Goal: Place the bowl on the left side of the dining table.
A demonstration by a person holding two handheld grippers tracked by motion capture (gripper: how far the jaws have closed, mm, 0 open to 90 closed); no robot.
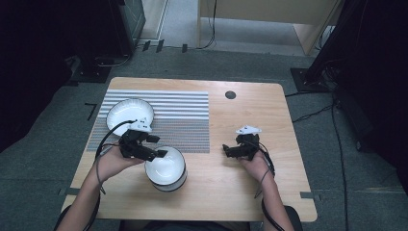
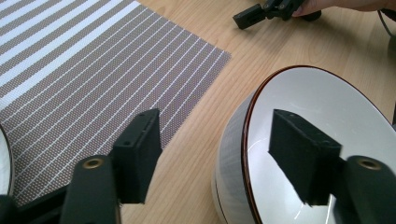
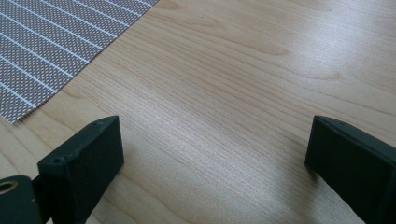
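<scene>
A white bowl [image 1: 168, 168] with a thin brown rim stands on the bare wood just in front of the striped placemat [image 1: 185, 118]. My left gripper [image 1: 159, 146] is open and straddles the bowl's left rim. In the left gripper view one jaw hangs outside the bowl [image 2: 327, 116] and the other over its inside, with my left gripper [image 2: 219, 156] not touching the rim. My right gripper [image 1: 227, 150] hovers open over bare table to the bowl's right. The right gripper view has my right gripper [image 3: 212, 154] wide open with nothing between the jaws.
A white plate [image 1: 129, 113] lies on the placement's left part, behind my left hand. A small black round cap [image 1: 230, 95] sits in the wooden table [image 1: 269, 192] near its far edge. The placemat corner [image 3: 51, 42] is left of my right gripper. Cables run across the floor.
</scene>
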